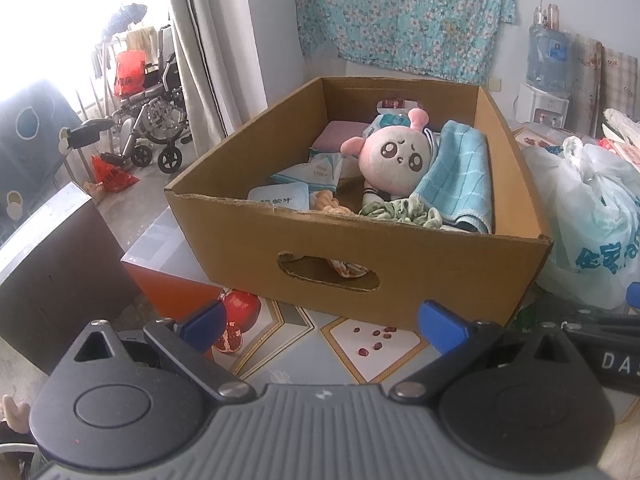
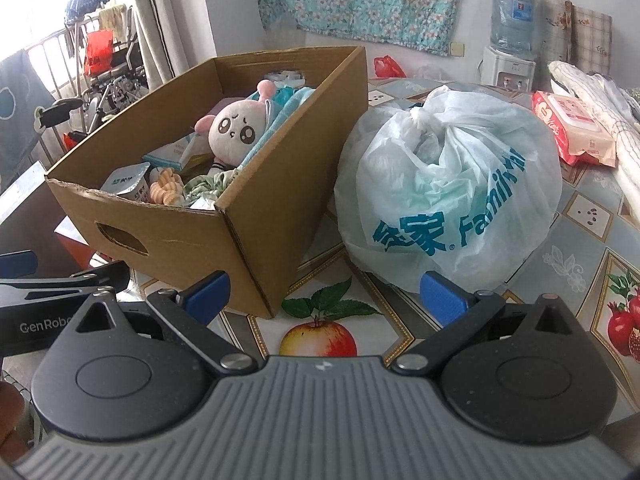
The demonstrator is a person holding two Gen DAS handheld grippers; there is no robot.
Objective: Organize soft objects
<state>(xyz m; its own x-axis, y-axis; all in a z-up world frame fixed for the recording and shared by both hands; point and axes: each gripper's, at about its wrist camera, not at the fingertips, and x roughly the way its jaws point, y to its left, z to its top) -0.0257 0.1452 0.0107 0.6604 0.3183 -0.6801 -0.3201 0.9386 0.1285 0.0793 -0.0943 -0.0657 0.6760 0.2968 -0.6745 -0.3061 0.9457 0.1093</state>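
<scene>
A brown box [image 1: 352, 240] sits on the bench [image 1: 376, 344], which has fruit pictures on its cloth. The box has no lid and is full of soft things. A pink and white doll [image 1: 390, 156] with big sad eyes lies in the middle, face up. A blue towel [image 1: 460, 176] leans on the box's right wall, just beside the doll. A green scrunchie [image 1: 400, 210] lies in front of the doll, touching the towel. A peach scrunchie [image 1: 328, 202] sits just left of the green one. Some small tissue packs [image 1: 280, 196] lie on the left side of the box.

A tied white bag [image 2: 448, 188] with blue letters sits on the bench just beside the box, on its right. A red pack of wipes [image 2: 576, 128] lies farther back on the bench.

The left tool [image 1: 324, 324] is low in front of the box. Its blue fingers [image 1: 442, 330] are spread wide and hold nothing. The right tool [image 2: 326, 294] is near the box's front corner and the bag. Its fingers [image 2: 444, 294] are spread wide too, with nothing between them.
</scene>
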